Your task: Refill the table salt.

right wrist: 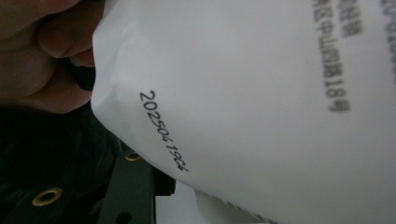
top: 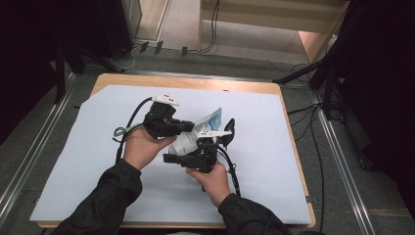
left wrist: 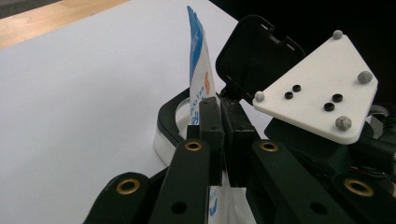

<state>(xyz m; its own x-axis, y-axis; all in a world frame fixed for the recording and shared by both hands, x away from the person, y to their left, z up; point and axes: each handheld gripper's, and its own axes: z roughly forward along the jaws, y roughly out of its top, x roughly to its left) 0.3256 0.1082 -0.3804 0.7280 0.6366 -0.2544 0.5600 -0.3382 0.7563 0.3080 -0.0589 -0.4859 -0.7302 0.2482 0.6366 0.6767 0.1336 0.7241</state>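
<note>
Already my left hand-held gripper (left wrist: 223,140) pinched the packet (left wrist: 200,74) tight, the right hand-held gripper (top: 195,155) half-closed on it; tugging risked tearing it.

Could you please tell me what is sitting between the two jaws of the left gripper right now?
The left gripper is shut on the white and blue packet, whose thin edge is pinched between its jaws; the left gripper view shows this.
</note>
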